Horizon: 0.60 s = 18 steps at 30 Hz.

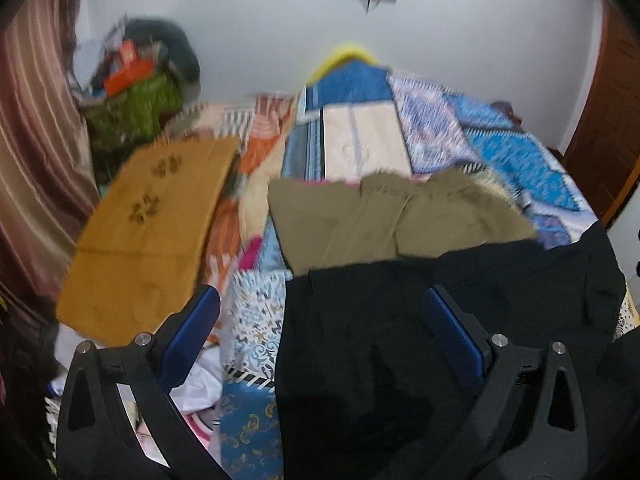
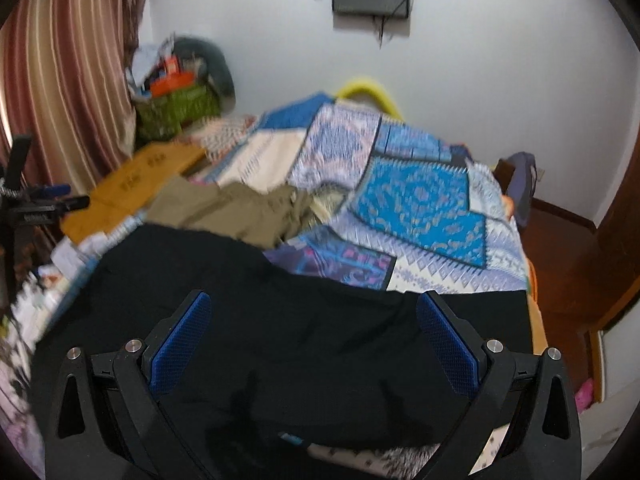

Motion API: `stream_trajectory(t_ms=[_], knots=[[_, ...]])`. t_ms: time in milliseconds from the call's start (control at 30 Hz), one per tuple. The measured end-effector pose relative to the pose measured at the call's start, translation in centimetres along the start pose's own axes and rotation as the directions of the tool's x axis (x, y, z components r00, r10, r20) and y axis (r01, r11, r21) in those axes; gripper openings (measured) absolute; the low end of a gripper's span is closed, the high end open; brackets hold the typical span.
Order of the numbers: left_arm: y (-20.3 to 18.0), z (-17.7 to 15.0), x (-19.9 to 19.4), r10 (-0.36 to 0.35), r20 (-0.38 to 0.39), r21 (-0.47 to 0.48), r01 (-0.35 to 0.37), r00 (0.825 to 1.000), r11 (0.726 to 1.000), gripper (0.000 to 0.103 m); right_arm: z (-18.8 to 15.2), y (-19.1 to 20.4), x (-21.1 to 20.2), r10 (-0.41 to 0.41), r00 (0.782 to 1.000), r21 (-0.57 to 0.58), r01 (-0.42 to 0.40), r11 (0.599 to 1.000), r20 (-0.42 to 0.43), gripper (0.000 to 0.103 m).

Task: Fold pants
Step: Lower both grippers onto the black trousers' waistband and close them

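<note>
Black pants [image 1: 400, 340] lie spread on the near part of the bed, also in the right wrist view [image 2: 280, 320]. Olive-khaki pants [image 1: 384, 220] lie folded just beyond them, seen too in the right wrist view [image 2: 240, 208]. My left gripper [image 1: 324, 316] is open above the black pants' left edge, its left finger over the bedcover. My right gripper [image 2: 314, 320] is open above the black pants, holding nothing. The left gripper shows at the left edge of the right wrist view [image 2: 48, 200].
A patchwork bedcover [image 2: 420, 200] covers the bed. A mustard cloth [image 1: 152, 240] lies at its left. A green basket of clutter [image 1: 136, 108] stands in the far left corner by a striped curtain [image 1: 36, 160]. A wooden door [image 2: 616, 220] is on the right.
</note>
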<state>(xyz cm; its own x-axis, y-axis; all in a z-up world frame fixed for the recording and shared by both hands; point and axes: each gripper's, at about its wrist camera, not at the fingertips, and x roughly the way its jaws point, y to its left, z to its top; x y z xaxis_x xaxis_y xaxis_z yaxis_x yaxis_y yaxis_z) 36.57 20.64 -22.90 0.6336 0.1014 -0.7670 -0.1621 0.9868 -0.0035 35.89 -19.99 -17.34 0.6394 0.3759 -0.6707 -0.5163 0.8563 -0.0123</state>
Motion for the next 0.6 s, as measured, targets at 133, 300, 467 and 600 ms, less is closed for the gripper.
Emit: stream_trajectory(t_ms=[133,300,467,600], knots=[[1.0,-0.3,4.4,0.012,-0.087,-0.029,-0.015,0.996,0.999,0.103,0.2,-0.5,4.4,0.019,0.997,-0.037,-0.022,0.999,-0.069,0.101],[1.1,-0.4,8.5,0.027,-0.166,-0.014,-0.030,0.986,0.999,0.083,1.1,-0.8,9.3,0.063,0.983,-0.102,-0.081,0.991,-0.172,0.086],[1.2,-0.6,11.2,0.013,-0.232,0.006,-0.012,0.973,1.000,0.072,1.6,-1.4,12.7,0.144,0.955,-0.132,-0.183,0.974,-0.259,0.077],[1.5,-0.7,12.5,-0.019,-0.271,-0.007,0.018,0.962,1.000,0.072,1.7,-2.0,14.5,0.137,0.940,-0.153,-0.193,0.969,-0.313,0.073]])
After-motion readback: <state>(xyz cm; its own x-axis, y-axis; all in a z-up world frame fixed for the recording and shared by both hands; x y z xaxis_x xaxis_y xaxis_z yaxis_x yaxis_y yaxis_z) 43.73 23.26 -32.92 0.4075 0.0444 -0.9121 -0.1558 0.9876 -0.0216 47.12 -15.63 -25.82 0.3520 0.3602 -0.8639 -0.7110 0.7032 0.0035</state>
